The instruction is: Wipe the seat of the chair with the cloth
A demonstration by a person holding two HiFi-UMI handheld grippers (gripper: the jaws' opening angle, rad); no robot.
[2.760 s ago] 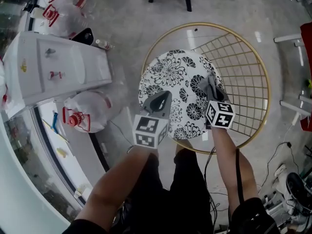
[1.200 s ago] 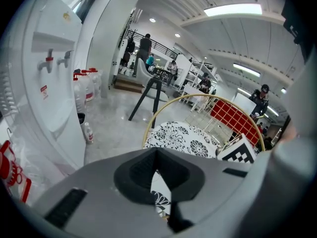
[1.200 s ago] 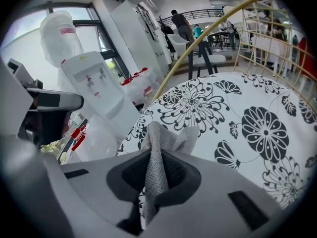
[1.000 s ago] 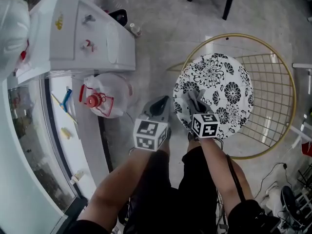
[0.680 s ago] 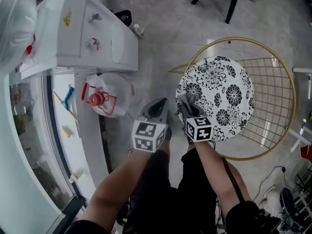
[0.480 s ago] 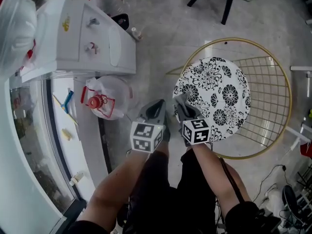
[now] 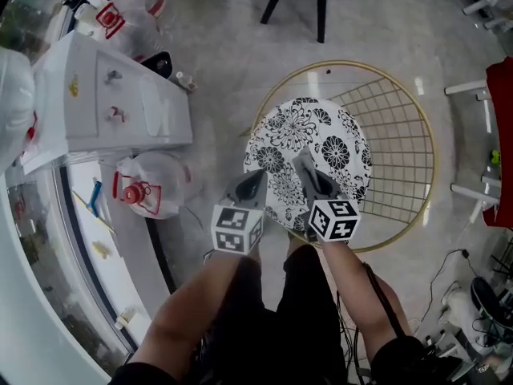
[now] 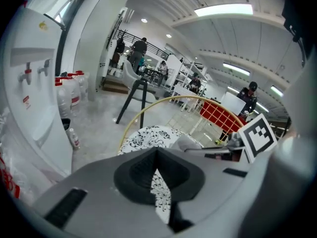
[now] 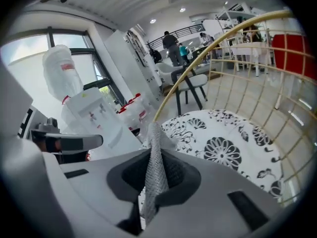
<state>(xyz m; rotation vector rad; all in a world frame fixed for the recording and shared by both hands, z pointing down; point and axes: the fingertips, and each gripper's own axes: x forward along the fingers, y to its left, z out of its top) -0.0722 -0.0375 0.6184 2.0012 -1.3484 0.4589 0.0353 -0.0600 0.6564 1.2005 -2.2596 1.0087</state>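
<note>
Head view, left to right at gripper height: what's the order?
water jug → left gripper → right gripper, jaws shut on the cloth → wire chair back → red object at the right edge. The seat is left out because it overlaps both grippers.

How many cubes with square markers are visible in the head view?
2. The left cube rides on the left gripper; the right cube on the right gripper, which grips the cloth. None looks hidden.
</note>
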